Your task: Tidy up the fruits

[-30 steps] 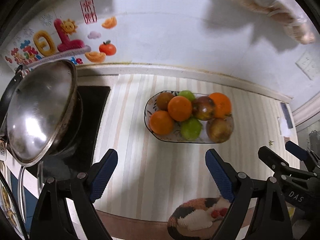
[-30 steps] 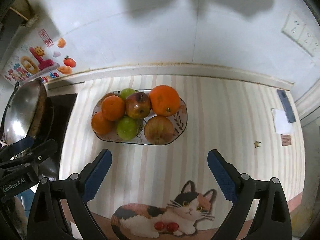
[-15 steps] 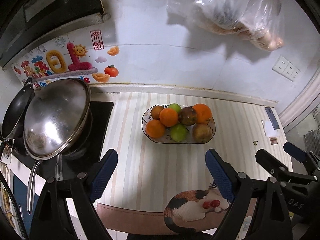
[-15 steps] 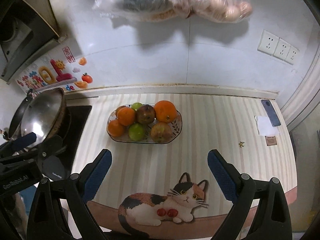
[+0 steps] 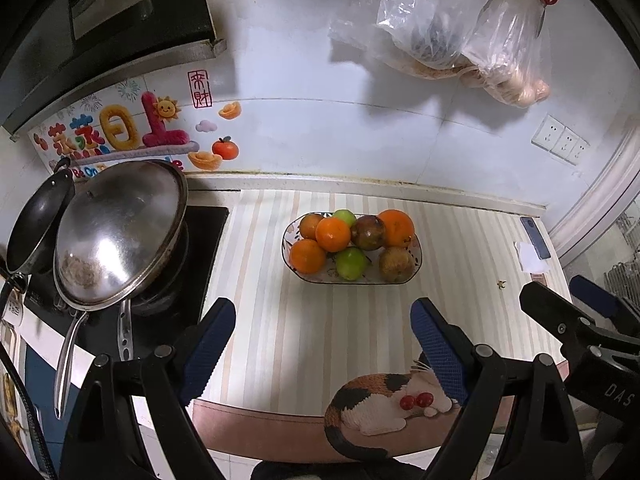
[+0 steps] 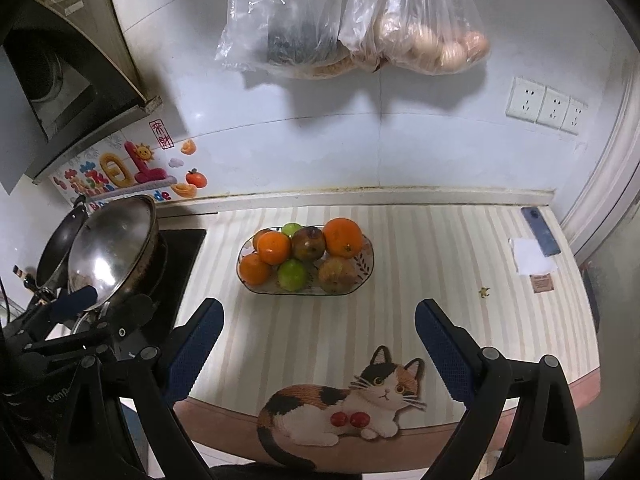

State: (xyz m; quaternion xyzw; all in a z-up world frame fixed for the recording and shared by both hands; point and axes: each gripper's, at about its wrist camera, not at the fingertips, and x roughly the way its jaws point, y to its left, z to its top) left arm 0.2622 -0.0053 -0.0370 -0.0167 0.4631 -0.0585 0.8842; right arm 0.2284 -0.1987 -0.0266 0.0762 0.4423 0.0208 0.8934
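Note:
A patterned bowl (image 5: pixel 417 264) (image 6: pixel 370 268) stands on the striped counter mat. It holds several fruits: oranges (image 5: pixel 333 234) (image 6: pixel 343 238), green fruits (image 5: pixel 351 263) (image 6: pixel 292 275) and brownish apples (image 5: pixel 397 264) (image 6: pixel 337 274). My left gripper (image 5: pixel 323 344) is open and empty, well back from the bowl above the counter's front. My right gripper (image 6: pixel 319 346) is open and empty too, equally far back. Each gripper shows at the edge of the other's view.
A steel wok lid (image 5: pixel 120 232) (image 6: pixel 112 252) sits on a pan on the black hob at the left. Plastic bags (image 5: pixel 460 28) (image 6: pixel 348 20) hang on the wall. A phone and paper (image 5: pixel 534 244) (image 6: pixel 538 244) lie at the right. A cat picture (image 6: pixel 344 404) marks the mat's front.
Both grippers have pulled back and up from the bowl, so it looks smaller and farther away. The hanging bags and range hood have come into view. Both stay open.

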